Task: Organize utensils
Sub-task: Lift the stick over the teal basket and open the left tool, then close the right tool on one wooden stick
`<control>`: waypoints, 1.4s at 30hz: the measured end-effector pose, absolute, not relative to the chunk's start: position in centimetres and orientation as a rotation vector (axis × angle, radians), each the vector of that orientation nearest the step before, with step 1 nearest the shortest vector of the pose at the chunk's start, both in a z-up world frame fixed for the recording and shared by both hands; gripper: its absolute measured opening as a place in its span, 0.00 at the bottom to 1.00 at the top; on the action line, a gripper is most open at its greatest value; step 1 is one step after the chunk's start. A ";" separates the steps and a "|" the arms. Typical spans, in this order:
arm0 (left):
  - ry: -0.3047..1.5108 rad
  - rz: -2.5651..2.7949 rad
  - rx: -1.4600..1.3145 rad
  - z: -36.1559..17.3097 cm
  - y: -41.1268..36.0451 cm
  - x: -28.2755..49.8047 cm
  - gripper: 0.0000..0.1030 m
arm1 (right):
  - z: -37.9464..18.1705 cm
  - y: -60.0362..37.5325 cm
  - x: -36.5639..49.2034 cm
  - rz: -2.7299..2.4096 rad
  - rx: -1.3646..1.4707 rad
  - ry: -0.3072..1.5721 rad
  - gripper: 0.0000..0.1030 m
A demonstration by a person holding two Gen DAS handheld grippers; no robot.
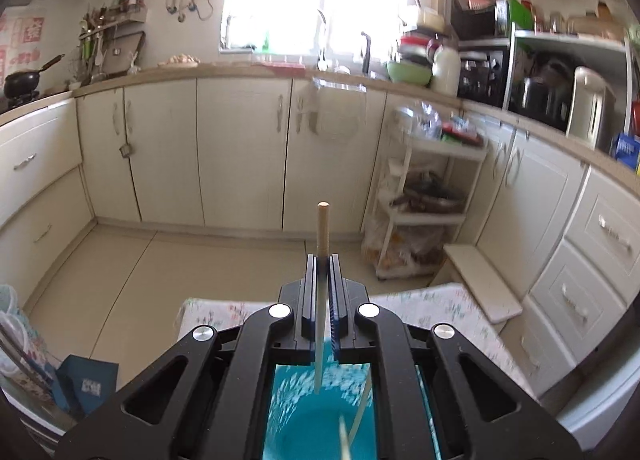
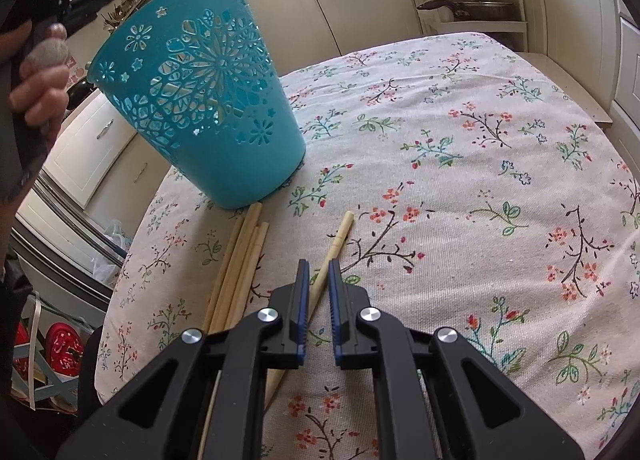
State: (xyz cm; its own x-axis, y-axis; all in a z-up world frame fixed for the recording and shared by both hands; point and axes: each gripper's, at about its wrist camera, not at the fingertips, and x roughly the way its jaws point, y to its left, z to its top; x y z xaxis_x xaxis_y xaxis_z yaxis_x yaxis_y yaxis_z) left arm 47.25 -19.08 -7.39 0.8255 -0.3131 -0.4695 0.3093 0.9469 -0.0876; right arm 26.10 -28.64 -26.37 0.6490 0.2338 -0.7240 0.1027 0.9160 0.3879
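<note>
A: Small kitchen, cream cabinets all round, bright window. Work surface is a table (image 2: 460, 163) under a floral cloth.

B: Where's the left gripper (image 1: 323, 260)?

A: Up above the teal basket (image 2: 200, 99), jaws clamped on one pale wooden chopstick (image 1: 322, 227). The stick runs through the pads, blunt end out front, thin end hanging toward the basket mouth. My read: it's lined up to drop in.

B: And the basket?

A: Stands at the table's left side, perforated flower pattern, flared rim. At least two sticks look to be inside already, blurred in the left view.

B: Right gripper (image 2: 318, 266)?

A: Low over the cloth, jaws nearly together with a narrow gap, holding nothing. One loose chopstick (image 2: 340, 238) lies on the cloth under and between the tips; pads aren't pressing on it. Probably staged as the next pick.

B: Remaining stock?

A: A bundle of chopsticks (image 2: 240, 260) lying side by side just left of that one, tops almost touching the basket's base. All plain light wood, tapered.
</note>
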 end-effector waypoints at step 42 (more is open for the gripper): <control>0.797 -0.129 -0.041 -23.7 -8.4 37.3 0.83 | -23.0 -27.9 25.0 0.097 0.283 0.928 0.06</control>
State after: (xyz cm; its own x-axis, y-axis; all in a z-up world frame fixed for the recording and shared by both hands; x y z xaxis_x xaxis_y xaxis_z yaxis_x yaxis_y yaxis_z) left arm 37.32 -8.37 -23.67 0.6913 -0.1310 -0.7106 0.1000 0.9913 -0.0856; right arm 25.02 -27.91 -22.99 0.5979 0.2038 -0.7752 0.0383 0.9588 0.2816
